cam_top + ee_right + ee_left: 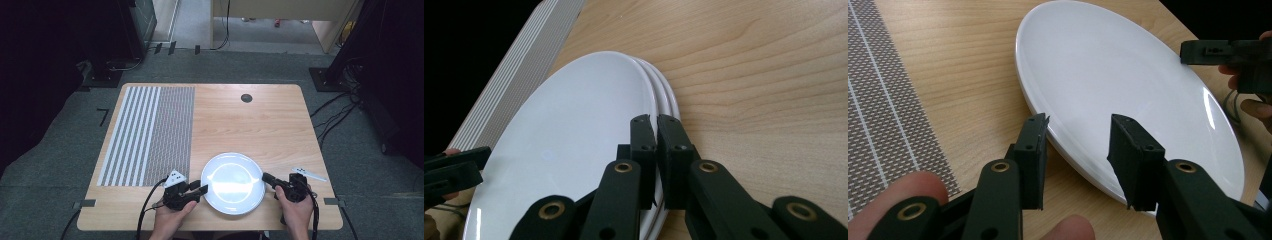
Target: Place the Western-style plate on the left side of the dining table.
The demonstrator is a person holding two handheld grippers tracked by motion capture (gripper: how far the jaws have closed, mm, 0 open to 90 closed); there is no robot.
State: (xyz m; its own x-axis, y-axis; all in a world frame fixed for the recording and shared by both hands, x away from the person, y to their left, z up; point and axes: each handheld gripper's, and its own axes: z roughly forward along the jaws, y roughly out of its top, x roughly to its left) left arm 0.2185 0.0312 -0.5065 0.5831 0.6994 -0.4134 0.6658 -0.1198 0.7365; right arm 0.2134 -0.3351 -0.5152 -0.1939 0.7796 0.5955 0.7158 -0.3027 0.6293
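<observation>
A stack of white plates (232, 182) sits on the wooden table (250, 125) near its front edge. Three rims (669, 95) show in the right gripper view. My left gripper (200, 190) is at the stack's left rim and stands open (1078, 145). The rim (1073, 150) lies just ahead, between its jaws, and the pads do not touch it. My right gripper (266, 177) is at the right rim, its jaws pressed together (656, 120) on the edge of the top plate (574, 135). It also appears across the plates as a black bar (1198, 52).
A grey mat with stripes and a fine weave (147, 135) covers the table's left part, close to the left gripper. A small white flat piece (309, 174) lies at the table's right edge. A black round grommet (246, 98) sits at the far side.
</observation>
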